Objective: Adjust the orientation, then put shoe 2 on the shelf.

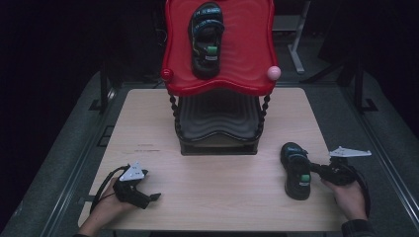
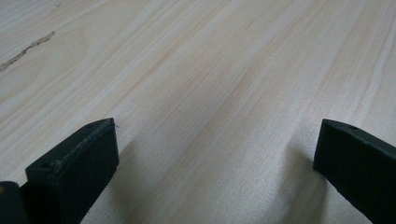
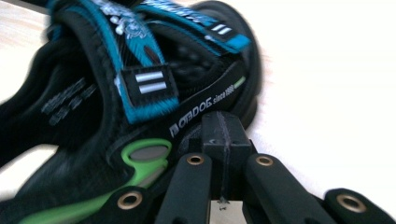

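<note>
- our right gripper [image 1: 316, 170] has its jaws closed together on the side edge of the sandal [image 1: 296, 170], which lies on the table [image 1: 212, 197] directly ahead of it.
- our left gripper [image 1: 146, 197] rests apart, jaws wide and empty.

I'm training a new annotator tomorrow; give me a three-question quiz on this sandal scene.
1. True or false: the left tongs stand open over bare tabletop.
2. Where does the second sandal lie? A) red top tray of the rack B) dark lower tray C) floor
3. Fill in: the right tongs are shut against the side of the ____ on the table.

Key: 1 true; 2 A; 3 sandal.
</note>
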